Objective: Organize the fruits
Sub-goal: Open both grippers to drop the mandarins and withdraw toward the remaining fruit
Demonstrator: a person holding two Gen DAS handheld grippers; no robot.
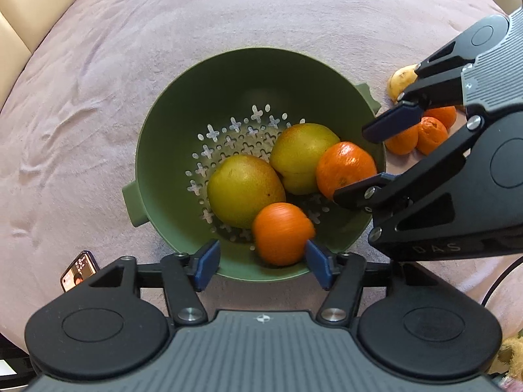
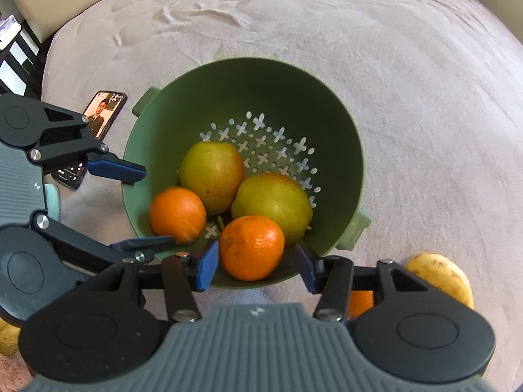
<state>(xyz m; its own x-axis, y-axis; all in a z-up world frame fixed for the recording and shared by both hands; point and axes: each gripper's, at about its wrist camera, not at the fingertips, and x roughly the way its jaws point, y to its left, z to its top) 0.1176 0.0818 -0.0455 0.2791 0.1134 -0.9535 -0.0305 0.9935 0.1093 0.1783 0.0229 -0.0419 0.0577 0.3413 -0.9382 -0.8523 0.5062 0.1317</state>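
Note:
A green colander [image 1: 170, 150] [image 2: 327, 124] stands on the pink cloth and holds two yellow-green pears [image 1: 243, 189] [image 2: 212, 176] and two oranges. My left gripper [image 1: 261, 261] [image 2: 143, 205] is open at the colander's near rim; a blurred orange [image 1: 281, 233] [image 2: 176, 214] lies just past its pads, free of them. My right gripper [image 2: 258, 264] [image 1: 366, 160] is open at the other rim, with the second orange [image 2: 251, 248] [image 1: 345, 168] between its pads but untouched. Loose oranges [image 1: 421, 130] and a yellow pear [image 1: 400, 81] [image 2: 441, 277] lie outside on the cloth.
A phone [image 1: 78, 269] [image 2: 104, 114] with a lit screen lies on the cloth beside the colander. A beige chair back [image 1: 19, 32] stands past the table's edge. A yellow fruit [image 2: 8, 336] shows at the lower left of the right wrist view.

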